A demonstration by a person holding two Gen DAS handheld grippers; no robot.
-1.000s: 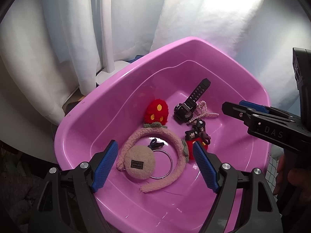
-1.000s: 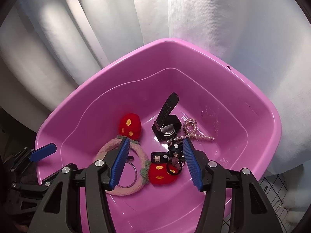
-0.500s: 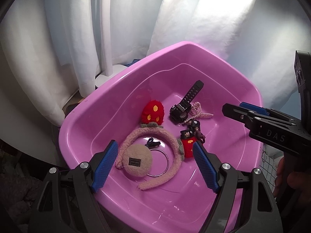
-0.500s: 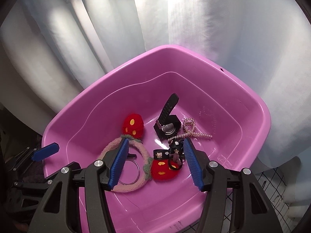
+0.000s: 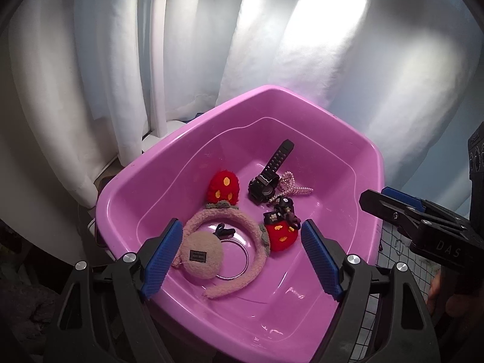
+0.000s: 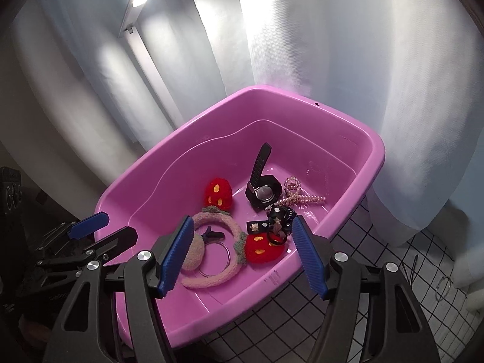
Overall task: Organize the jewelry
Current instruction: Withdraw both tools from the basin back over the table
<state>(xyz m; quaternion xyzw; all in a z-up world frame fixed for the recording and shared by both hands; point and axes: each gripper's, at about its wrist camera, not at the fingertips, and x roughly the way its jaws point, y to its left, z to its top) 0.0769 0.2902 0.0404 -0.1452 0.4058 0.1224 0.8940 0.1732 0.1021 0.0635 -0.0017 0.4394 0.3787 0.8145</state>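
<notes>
A pink plastic tub [image 5: 369,151] [image 6: 375,163] holds the jewelry. Inside lie a fuzzy pink headband [image 5: 257,260] [image 6: 211,278] with red strawberry pompoms [image 5: 224,186] [image 6: 217,195], a beige fuzzy puff [image 5: 201,257], a metal bangle [image 5: 233,249], a black watch [image 5: 266,178] [image 6: 261,192], a pearl hair clip [image 5: 292,184] [image 6: 296,196] and black hair ties [image 5: 284,208] [image 6: 279,220]. My left gripper [image 5: 242,260] is open and empty above the tub's near side. My right gripper [image 6: 242,254] is open and empty above the tub, and also shows in the left wrist view [image 5: 390,205].
White curtains [image 5: 211,45] hang behind the tub. A white grid-patterned surface [image 6: 348,302] lies under and to the right of the tub, with a small metal ring [image 6: 443,284] on it. The left gripper shows at the left of the right wrist view [image 6: 90,233].
Both grippers have pulled back and up from the tub, which now looks smaller and farther. The items inside have not moved. Both grippers stay open.
</notes>
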